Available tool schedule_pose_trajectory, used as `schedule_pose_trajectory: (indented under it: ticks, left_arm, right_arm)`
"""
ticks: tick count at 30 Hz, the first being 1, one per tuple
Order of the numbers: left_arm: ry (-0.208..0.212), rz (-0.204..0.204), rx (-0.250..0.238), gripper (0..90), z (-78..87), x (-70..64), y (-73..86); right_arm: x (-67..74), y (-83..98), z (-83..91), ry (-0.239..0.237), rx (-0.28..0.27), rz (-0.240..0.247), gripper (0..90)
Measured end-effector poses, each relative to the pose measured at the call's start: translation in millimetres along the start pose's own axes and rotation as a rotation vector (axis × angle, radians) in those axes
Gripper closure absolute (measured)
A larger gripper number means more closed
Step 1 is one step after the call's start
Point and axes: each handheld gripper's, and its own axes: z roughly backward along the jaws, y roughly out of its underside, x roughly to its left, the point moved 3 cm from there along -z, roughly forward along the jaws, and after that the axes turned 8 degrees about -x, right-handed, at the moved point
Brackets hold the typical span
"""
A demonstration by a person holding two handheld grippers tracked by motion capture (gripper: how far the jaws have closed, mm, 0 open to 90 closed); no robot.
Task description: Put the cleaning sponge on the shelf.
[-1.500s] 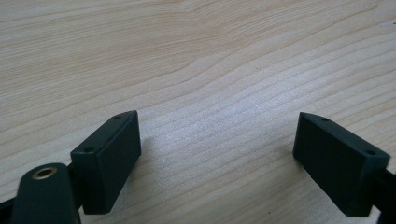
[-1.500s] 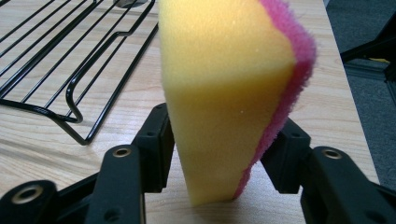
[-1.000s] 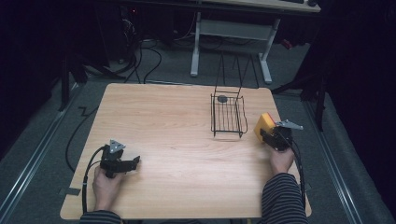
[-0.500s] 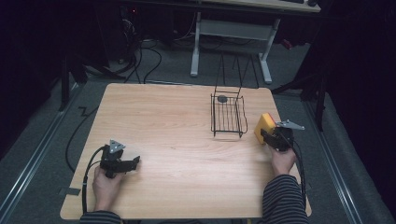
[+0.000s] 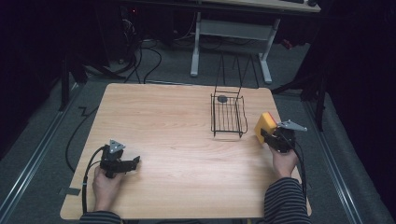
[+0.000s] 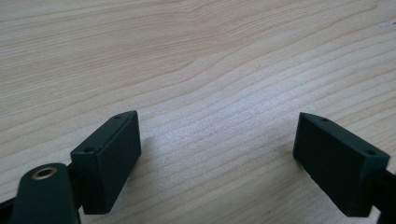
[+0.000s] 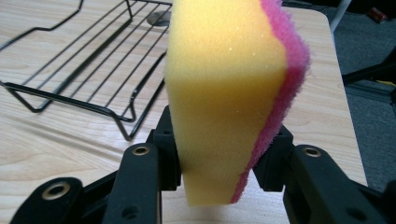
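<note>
A yellow sponge with a pink scouring side stands on edge between the jaws of my right gripper, which is shut on it. From above, that gripper hovers near the table's right edge, with the sponge just right of a black wire rack. A small dark disc lies at the rack's far end. My left gripper rests low over the wood at the front left, jaws open with nothing but bare table between them.
The wooden table ends close to the right gripper's right side. The rack's tall wire back rises at its far end. Cables trail from both grippers, and a desk frame stands on the floor beyond the table.
</note>
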Motion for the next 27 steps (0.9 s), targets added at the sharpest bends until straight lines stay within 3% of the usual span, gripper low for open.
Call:
schedule_pose_trajectory:
  ticks: [13, 27]
  left_arm:
    - [0.000, 0.000, 0.001, 15.6, 0.1, 0.0, 0.0]
    - [0.000, -0.001, 0.002, 15.6, 0.1, 0.0, 0.0]
  right_arm:
    - [7.2, -8.7, 24.1, -0.034, -0.020, 0.018, 60.4]
    - [21.0, -21.1, 51.0, -0.079, -0.081, 0.046, 60.5]
